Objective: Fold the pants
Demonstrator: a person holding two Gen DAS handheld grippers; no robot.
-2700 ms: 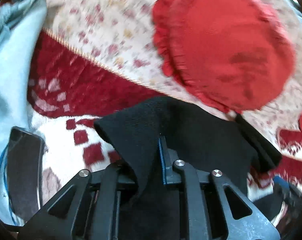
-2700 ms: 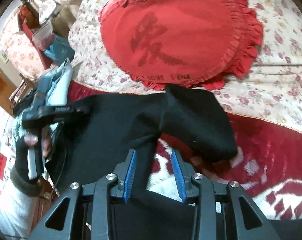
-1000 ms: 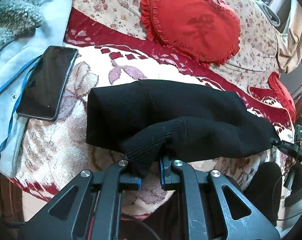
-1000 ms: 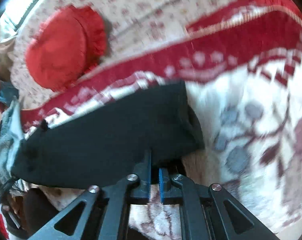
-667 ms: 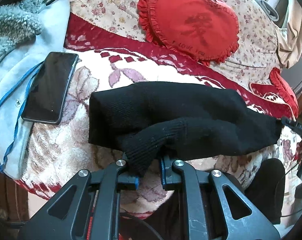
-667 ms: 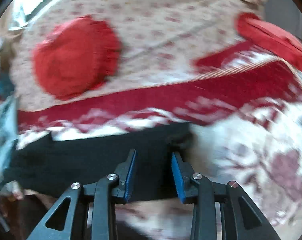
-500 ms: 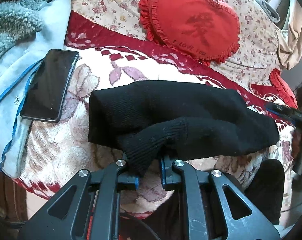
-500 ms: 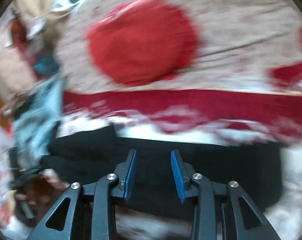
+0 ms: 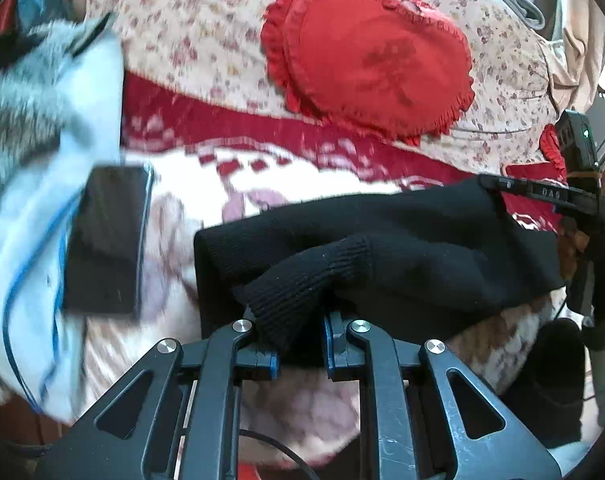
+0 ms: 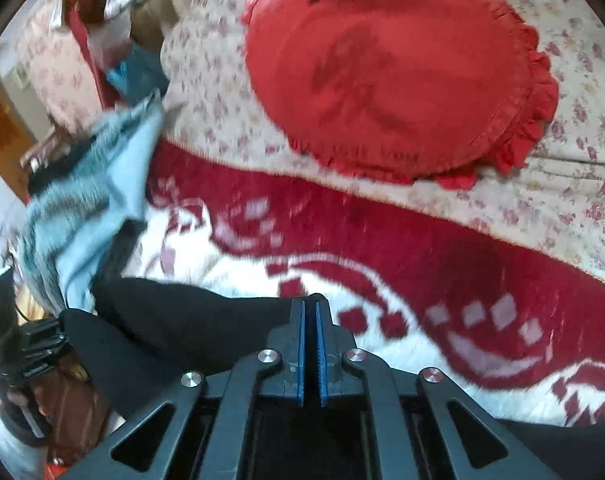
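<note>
The black knit pants (image 9: 402,248) lie folded in a long band across the red and white blanket (image 9: 302,168). My left gripper (image 9: 298,320) is shut on the ribbed cuff (image 9: 302,280) at the near left end. My right gripper shows at the far right of the left wrist view (image 9: 542,192), at the band's other end. In the right wrist view my right gripper (image 10: 310,312) has its jaws nearly together on the black fabric (image 10: 190,328), which runs off to the left.
A red heart cushion (image 9: 374,56) lies on the floral sheet (image 9: 190,28) behind. A black phone (image 9: 106,236) rests on a light blue fleece garment (image 9: 34,184) at the left. The bed's front edge is just below the pants.
My right gripper let go of the pants' end, swung open across the bed, and has now shut on the far end again. My left gripper kept its hold on the cuff.
</note>
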